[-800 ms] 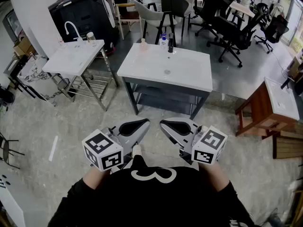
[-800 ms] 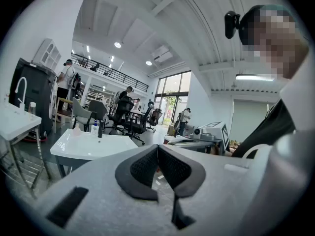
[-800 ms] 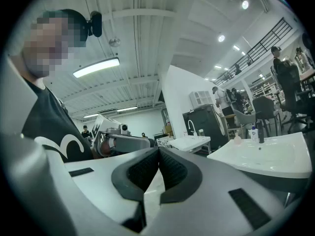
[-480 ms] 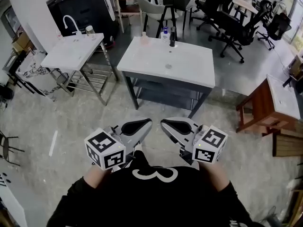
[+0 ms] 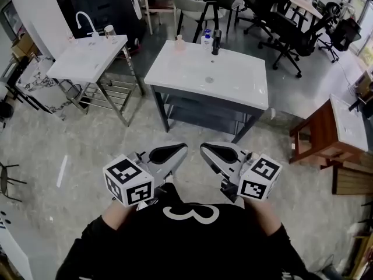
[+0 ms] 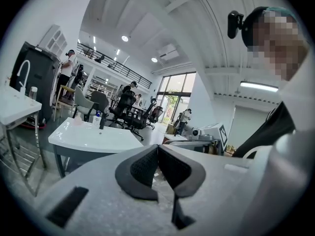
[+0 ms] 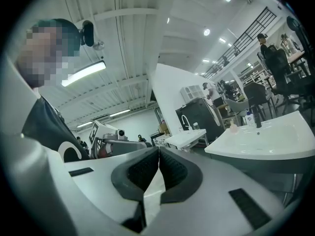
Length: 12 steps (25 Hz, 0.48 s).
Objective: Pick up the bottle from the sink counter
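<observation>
Beyond the sink counter point(image 5: 192, 74), standing people point(image 6: 66, 70) show only in the gripper views. The bottle point(image 5: 205, 38) stands at its far edge. Left gripper point(image 5: 175, 151) and right gripper point(image 5: 210, 151) are closed and empty. The counter looks slightly nearer than before.

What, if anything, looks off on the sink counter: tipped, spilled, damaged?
Nothing stands out. The bottle appears upright at the back edge of the sink counter, beside the black faucet, a small pink item nearby; no spill shows. The left gripper and right gripper are shut, empty.
</observation>
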### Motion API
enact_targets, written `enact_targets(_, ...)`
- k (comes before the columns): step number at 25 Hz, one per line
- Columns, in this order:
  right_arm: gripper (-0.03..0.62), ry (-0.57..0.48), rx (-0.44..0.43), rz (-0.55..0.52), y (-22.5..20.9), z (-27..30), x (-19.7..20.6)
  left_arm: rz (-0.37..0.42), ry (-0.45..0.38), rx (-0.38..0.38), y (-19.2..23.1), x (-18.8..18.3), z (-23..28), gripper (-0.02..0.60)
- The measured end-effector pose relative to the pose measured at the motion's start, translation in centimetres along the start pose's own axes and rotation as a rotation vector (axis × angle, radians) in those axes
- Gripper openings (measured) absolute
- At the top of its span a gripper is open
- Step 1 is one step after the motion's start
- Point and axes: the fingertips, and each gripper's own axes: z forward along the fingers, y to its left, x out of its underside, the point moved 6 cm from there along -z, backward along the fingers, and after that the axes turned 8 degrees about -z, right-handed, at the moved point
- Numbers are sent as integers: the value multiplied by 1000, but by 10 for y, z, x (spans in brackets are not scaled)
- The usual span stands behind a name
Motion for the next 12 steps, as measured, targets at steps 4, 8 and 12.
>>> enact_targets(4, 14, 2, 22, 18, -16, 17, 0, 11, 9, -9, 22, -8, 3, 15)
enact_targets(8, 14, 13, 35, 34, -32, 38, 1, -3, 12, -6, 48, -18, 5, 15)
enact_targets(12, 14, 20, 37, 40, -51, 63, -6, -16, 11, -5, 78, -34, 9, 15)
